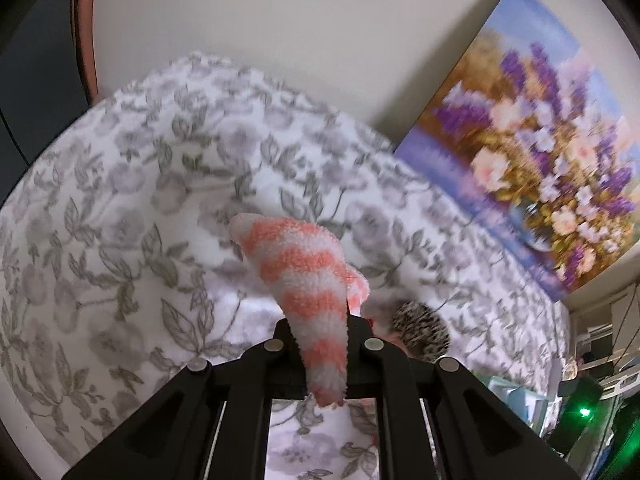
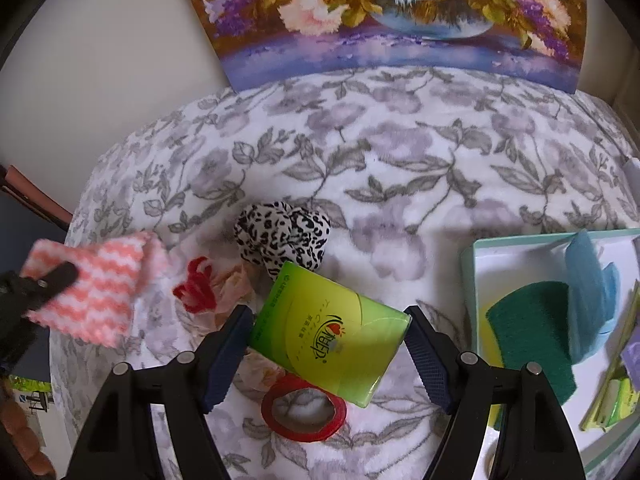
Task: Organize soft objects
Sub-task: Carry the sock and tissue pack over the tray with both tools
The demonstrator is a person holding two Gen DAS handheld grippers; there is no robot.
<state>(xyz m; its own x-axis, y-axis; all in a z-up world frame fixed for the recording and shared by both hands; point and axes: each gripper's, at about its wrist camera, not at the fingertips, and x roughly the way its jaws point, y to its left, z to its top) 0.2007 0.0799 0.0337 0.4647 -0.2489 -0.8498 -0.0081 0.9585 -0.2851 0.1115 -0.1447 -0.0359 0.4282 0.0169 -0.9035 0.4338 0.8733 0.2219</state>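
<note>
We see a big soft blanket with grey leaves and pale purple flowers spread under everything. At the back, a painting of purple and pink flowers in a blue vase leans on the wall.

On the right sits a pale green tray on the blanket. In it are a dark green scrub pad and a light blue cloth.

Our left hand-held gripper is clamped shut on a fluffy pink and white striped cloth. The cloth sticks up out of the jaws and its end hangs down behind them. It is lifted off the blanket. In the right wrist view, we see this cloth at the far left, with a black finger across it.

Our right hand-held gripper has its jaws wide apart. A shiny green and yellow tissue pack lies on the blanket between them. Its corners come close to both pads, but we cannot tell if they touch.

Just behind the pack is a black and white spotted fabric bundle. To its left lies a small red fuzzy piece on a pale pink scrap. In front of the pack lies a red tape ring, partly under it.
</note>
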